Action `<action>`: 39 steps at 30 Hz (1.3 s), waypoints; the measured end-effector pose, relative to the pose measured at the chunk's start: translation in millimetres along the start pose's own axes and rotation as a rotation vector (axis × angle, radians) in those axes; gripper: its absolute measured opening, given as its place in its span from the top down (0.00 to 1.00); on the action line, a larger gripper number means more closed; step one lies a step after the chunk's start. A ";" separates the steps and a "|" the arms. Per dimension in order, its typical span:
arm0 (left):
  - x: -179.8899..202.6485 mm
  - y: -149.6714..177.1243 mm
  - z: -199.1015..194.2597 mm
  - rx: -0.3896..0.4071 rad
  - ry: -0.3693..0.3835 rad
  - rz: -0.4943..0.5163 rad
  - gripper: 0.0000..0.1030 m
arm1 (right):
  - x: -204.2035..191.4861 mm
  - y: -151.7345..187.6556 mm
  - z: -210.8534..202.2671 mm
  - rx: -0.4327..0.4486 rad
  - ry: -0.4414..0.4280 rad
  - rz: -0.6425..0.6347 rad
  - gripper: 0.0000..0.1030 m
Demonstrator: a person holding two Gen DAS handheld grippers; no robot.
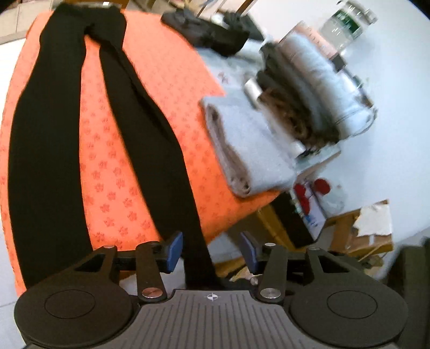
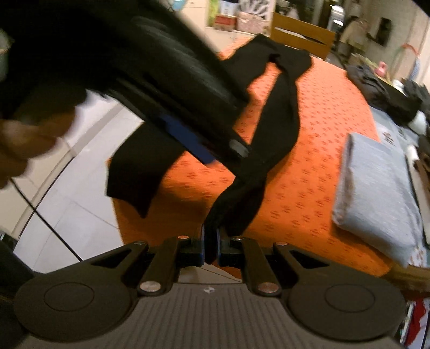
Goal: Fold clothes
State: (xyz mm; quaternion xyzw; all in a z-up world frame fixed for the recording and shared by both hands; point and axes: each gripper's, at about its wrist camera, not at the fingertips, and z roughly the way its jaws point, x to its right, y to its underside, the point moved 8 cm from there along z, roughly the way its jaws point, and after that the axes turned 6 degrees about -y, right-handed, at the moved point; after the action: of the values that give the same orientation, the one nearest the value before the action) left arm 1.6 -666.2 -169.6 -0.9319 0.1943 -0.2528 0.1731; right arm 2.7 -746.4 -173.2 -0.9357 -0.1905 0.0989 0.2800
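Right gripper (image 2: 210,248) sits nearest the lens in the right wrist view, blue pads nearly together, pinching the bunched hem of one leg of the black leggings (image 2: 271,126). That leg lifts off the orange patterned cloth (image 2: 303,171) and runs up to the waistband near a wooden chair back (image 2: 303,32). Left gripper (image 1: 212,251) has its fingers wide apart; a leg hem passes between the pads without touching either one, nothing gripped. In the left wrist view both legs lie spread in a V on the cloth, hems hanging over the near edge. Same left gripper shows blurred at upper left of the right view, over the other leg. Folded grey towel (image 1: 250,150) rests on the cloth's right edge. Dark folded garment (image 1: 207,29) lies beyond it. Clear bottle (image 1: 346,24) stands far right.
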 end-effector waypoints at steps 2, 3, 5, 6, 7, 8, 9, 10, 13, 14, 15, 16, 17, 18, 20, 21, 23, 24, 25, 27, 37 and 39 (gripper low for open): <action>-7.8 4.8 3.4 -0.013 -0.002 -0.038 0.51 | -8.0 0.0 3.3 0.001 -0.014 -0.021 0.90; -11.8 7.3 5.1 -0.020 -0.003 -0.058 0.52 | -11.8 0.0 5.0 0.002 -0.020 -0.030 0.90; -19.6 12.1 8.5 -0.034 -0.005 -0.096 0.61 | -16.4 -0.3 7.8 0.003 -0.029 -0.036 0.90; -23.4 14.5 10.1 -0.040 -0.005 -0.115 0.82 | -17.5 0.0 8.5 0.002 -0.033 -0.037 0.90; -27.3 17.0 11.8 -0.047 -0.006 -0.134 0.88 | -18.7 0.4 9.3 0.001 -0.036 -0.038 0.90; -31.2 19.4 13.5 -0.054 -0.007 -0.154 0.90 | -19.5 0.9 9.7 0.002 -0.040 -0.038 0.90; -35.1 21.8 15.2 -0.061 -0.008 -0.173 0.91 | -18.0 1.9 7.6 0.010 -0.048 -0.030 0.89; -38.9 24.2 16.9 -0.067 -0.009 -0.192 0.91 | -16.1 3.0 5.4 0.018 -0.055 -0.021 0.89; -47.5 28.3 18.6 -0.079 -0.002 -0.244 0.91 | -0.3 8.3 -1.7 0.045 -0.081 0.055 0.86; -48.7 27.9 17.2 -0.078 0.006 -0.257 0.91 | 6.5 10.2 -3.0 0.053 -0.090 0.090 0.86; -49.9 27.4 15.9 -0.077 0.014 -0.271 0.91 | 15.0 12.0 -1.3 0.054 -0.089 0.137 0.85; -51.0 26.9 14.5 -0.076 0.022 -0.285 0.91 | 23.5 13.6 0.5 0.056 -0.089 0.185 0.83; -52.2 26.3 13.2 -0.075 0.031 -0.298 0.91 | 32.4 14.4 3.7 0.069 -0.096 0.238 0.80; -53.4 25.8 11.8 -0.075 0.039 -0.312 0.91 | 41.2 15.3 8.1 0.093 -0.113 0.300 0.70; -55.7 24.8 9.1 -0.073 0.055 -0.340 0.91 | 55.1 17.6 18.8 0.123 -0.158 0.418 0.61; -56.9 24.2 7.7 -0.072 0.063 -0.353 0.91 | 60.4 18.9 24.8 0.132 -0.185 0.475 0.60; -57.2 22.5 5.8 -0.067 0.077 -0.372 0.91 | 68.3 21.3 37.6 0.151 -0.251 0.589 0.57; -56.1 21.2 4.4 -0.062 0.088 -0.382 0.91 | 70.2 22.8 43.0 0.162 -0.288 0.641 0.55; -54.7 19.8 2.6 -0.057 0.099 -0.389 0.91 | 70.1 24.9 47.3 0.177 -0.331 0.691 0.51; -51.9 16.6 -2.5 -0.044 0.123 -0.402 0.91 | 70.4 29.0 55.6 0.207 -0.418 0.789 0.47; -39.5 -3.9 -32.4 0.025 0.251 -0.508 0.91 | 65.4 50.5 68.8 0.434 -0.962 1.251 0.36; -35.8 -7.4 -36.4 0.035 0.273 -0.513 0.91 | 66.9 52.0 71.1 0.484 -1.030 1.326 0.36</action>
State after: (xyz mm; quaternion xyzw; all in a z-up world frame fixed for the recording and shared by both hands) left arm -44.5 -651.9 -151.4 -0.9048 -0.0307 -0.4146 0.0920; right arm 58.4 -724.3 -266.2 -0.6074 0.3167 0.6896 0.2348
